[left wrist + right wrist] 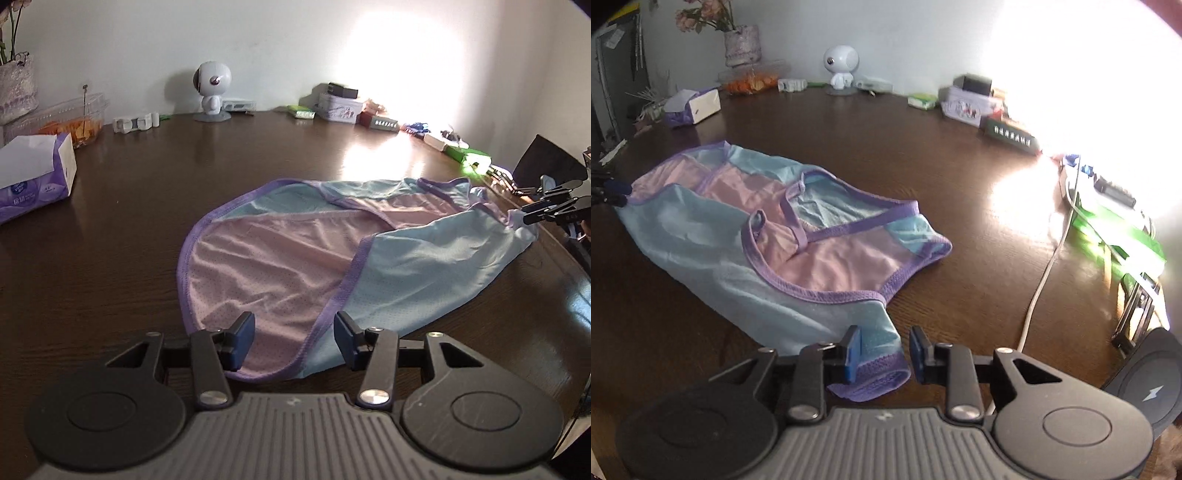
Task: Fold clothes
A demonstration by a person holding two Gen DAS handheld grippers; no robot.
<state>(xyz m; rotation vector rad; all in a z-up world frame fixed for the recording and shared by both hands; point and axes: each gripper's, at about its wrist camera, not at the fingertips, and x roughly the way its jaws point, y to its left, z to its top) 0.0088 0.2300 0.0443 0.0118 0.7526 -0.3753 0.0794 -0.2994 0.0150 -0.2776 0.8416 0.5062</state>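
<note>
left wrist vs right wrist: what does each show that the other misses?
Left wrist only: the left tongs up close, open over the garment's pink and purple-trimmed end, and the right tongs at the far pale-blue end.

Right wrist only: the right tongs astride a purple-trimmed corner with a gap at each pad, a white cable, a black charging pad, and flowers in a vase.

Both: the garment flat on the dark wooden table, the white robot figurine, the tissue pack, and clutter along the wall.
</note>
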